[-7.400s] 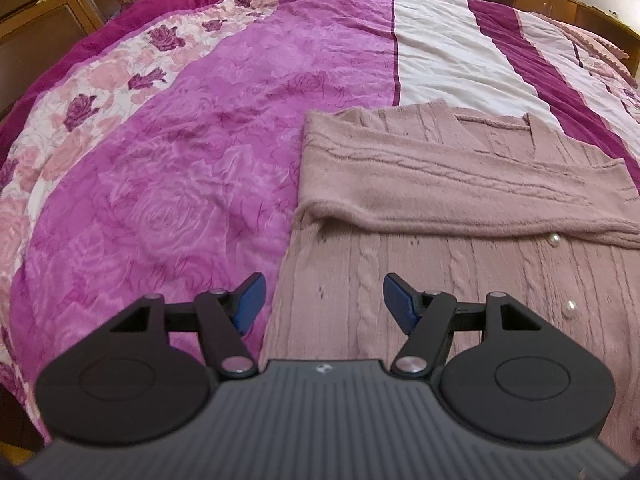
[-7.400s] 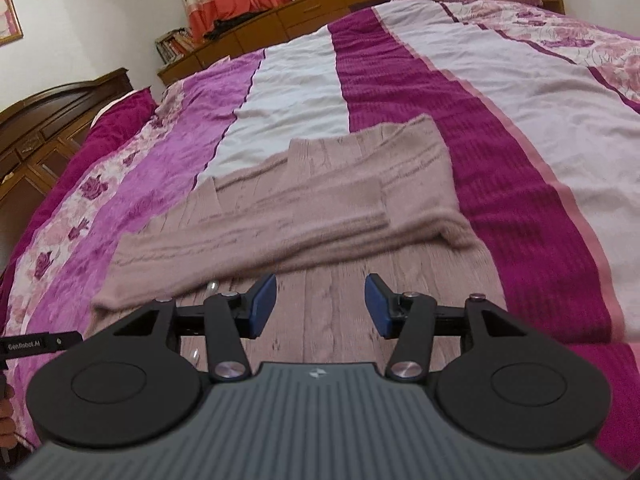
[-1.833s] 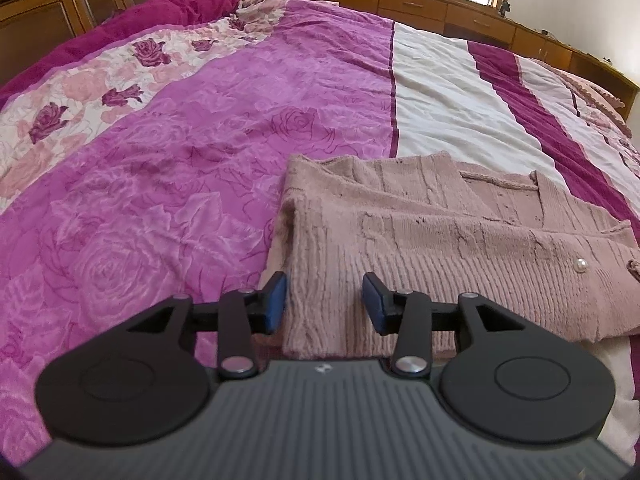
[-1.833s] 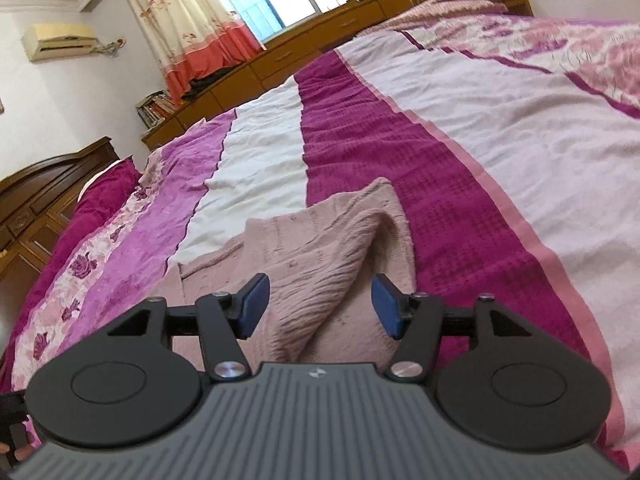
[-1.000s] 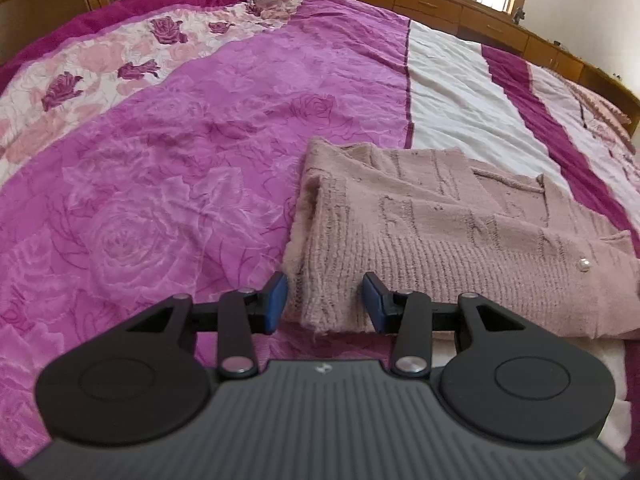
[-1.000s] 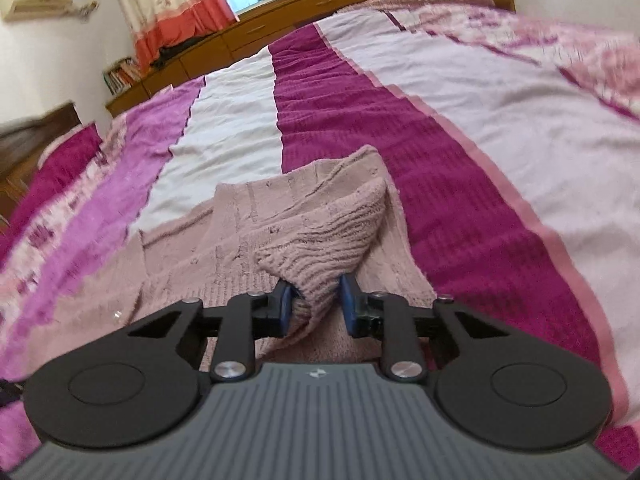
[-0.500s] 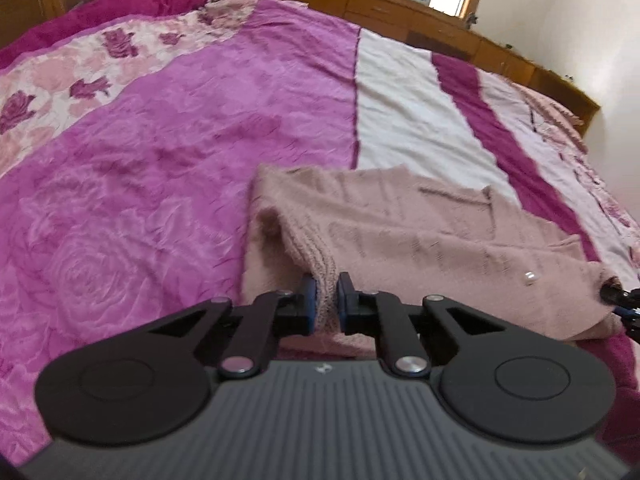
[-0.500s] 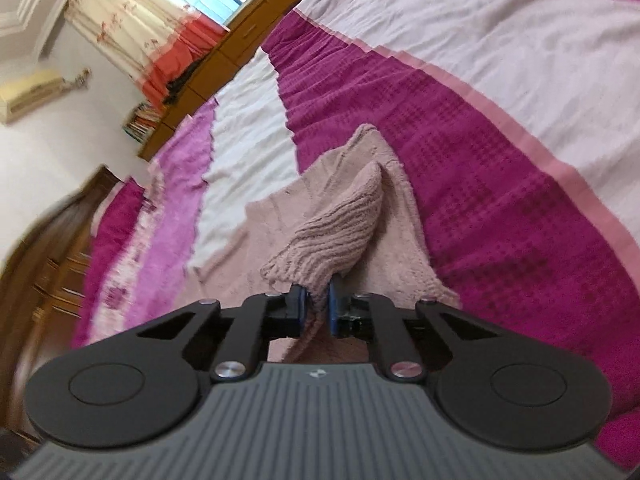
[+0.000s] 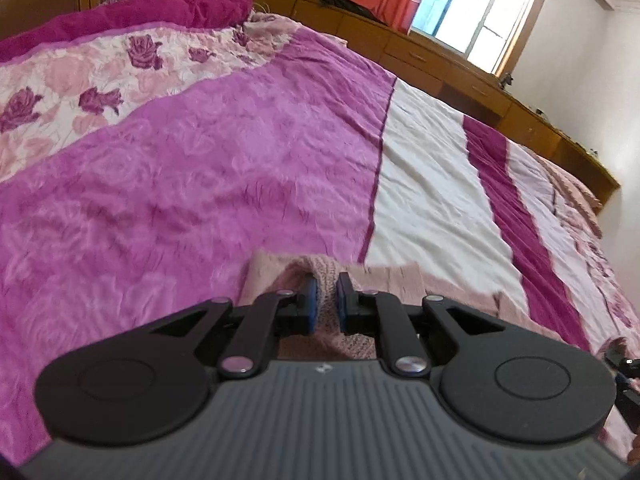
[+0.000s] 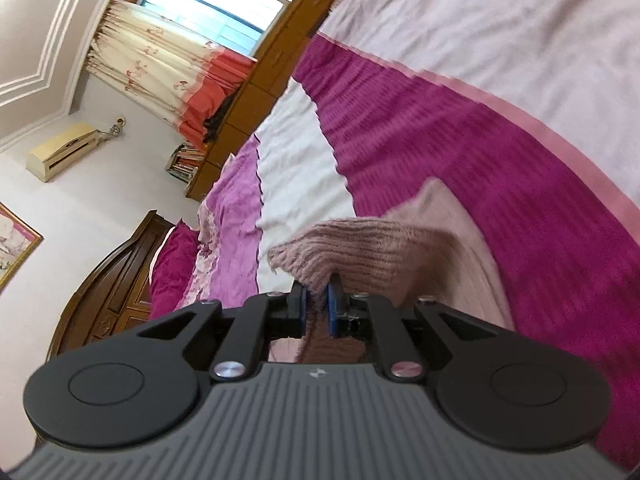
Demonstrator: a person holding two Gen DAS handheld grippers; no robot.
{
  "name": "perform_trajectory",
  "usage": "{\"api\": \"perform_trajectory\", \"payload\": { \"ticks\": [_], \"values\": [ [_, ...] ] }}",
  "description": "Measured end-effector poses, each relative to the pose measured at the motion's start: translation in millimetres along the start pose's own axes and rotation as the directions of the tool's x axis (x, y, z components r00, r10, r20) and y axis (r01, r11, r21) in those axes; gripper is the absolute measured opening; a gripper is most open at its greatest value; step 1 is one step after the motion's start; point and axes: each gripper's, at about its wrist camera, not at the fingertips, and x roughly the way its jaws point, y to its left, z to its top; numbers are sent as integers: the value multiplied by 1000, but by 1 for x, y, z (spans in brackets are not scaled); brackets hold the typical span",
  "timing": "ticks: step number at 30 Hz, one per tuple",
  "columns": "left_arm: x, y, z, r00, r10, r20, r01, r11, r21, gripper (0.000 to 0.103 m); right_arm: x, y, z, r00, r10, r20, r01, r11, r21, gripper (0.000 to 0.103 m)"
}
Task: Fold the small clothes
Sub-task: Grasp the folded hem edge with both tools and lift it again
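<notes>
A dusty-pink knitted cardigan (image 9: 404, 276) lies on the bed, its sleeves and hem folded over. My left gripper (image 9: 325, 300) is shut on the folded left edge of the cardigan and lifts it off the cover. My right gripper (image 10: 316, 298) is shut on the folded right edge of the cardigan (image 10: 360, 248), held raised and tilted. Most of the cardigan is hidden behind the gripper bodies.
The bed cover (image 9: 200, 168) has magenta, white and floral pink stripes. A dark red pillow (image 9: 132, 12) lies at the head. Wooden cabinets (image 9: 460, 84) run under the window. A dark wooden headboard (image 10: 116, 276) stands at the left in the right wrist view.
Both grippers, shut on the folded edges half a second ago, have lifted and tilted upward. The cardigan rises with them and less of it shows.
</notes>
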Motion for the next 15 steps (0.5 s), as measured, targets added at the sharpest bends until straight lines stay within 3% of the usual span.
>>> {"api": "perform_trajectory", "payload": {
  "ticks": [8,11,12,14,15],
  "values": [
    [53,-6,7,994,107,-23,-107,994,21,15,53,2,11,994,-93,58,94,995,-23,12],
    [62,-4,4,989,145,-37,-144,989,19,21,65,-2,7,988,-145,45,147,989,-27,28],
    [63,-3,3,987,156,-39,-155,988,23,30,66,-3,6,987,-156,46,157,987,-29,39],
    [62,-1,1,985,170,-35,-169,985,36,43,64,-5,1,986,-159,57,162,986,-41,50],
    [61,-1,-1,984,175,-29,-174,984,43,45,62,-6,-2,986,-156,58,159,986,-54,53]
  ]
}}
